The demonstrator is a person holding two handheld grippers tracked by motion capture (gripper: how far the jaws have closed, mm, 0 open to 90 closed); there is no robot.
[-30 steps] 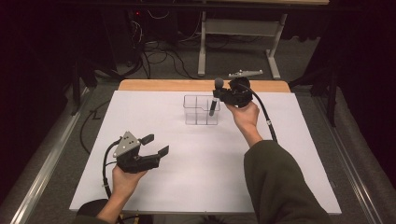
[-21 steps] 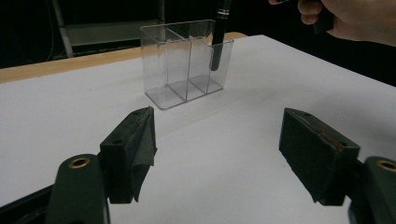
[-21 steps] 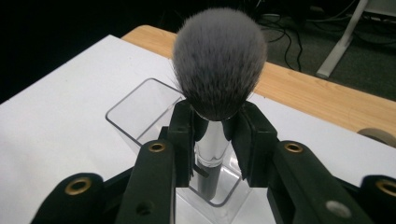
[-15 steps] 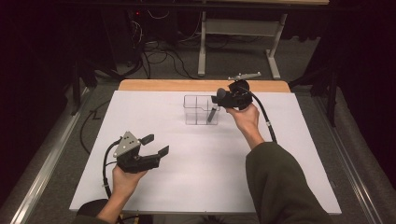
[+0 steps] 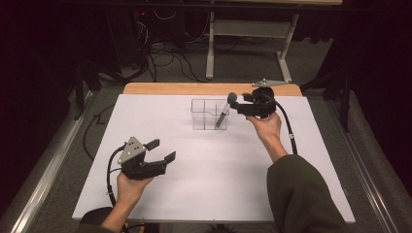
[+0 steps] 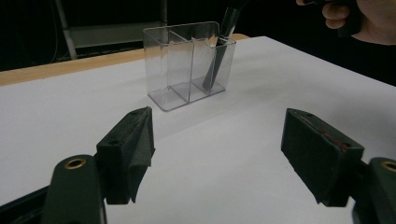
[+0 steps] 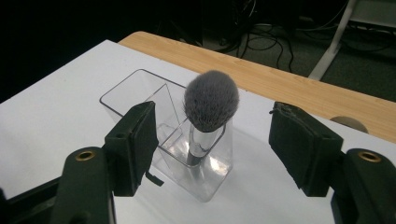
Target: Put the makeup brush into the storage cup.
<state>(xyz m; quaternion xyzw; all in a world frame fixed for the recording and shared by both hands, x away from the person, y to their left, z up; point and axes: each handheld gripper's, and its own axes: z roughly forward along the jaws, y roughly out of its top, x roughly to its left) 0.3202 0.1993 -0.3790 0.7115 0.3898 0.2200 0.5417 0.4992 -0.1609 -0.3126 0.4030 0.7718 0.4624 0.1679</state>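
Right hand-held gripper (image 5: 239, 103) has just been opening its jaws, nothing between them now, and the makeup brush (image 7: 208, 109) stands handle-down in the end compartment of the clear organizer (image 5: 208, 114) on the counter (image 5: 204, 194), so the drop looks done. Left hand-held gripper (image 5: 160, 150) hovers wide open and empty. Right gripper view shows the fluffy grey head close up; the high view gives just a thin leaning stick
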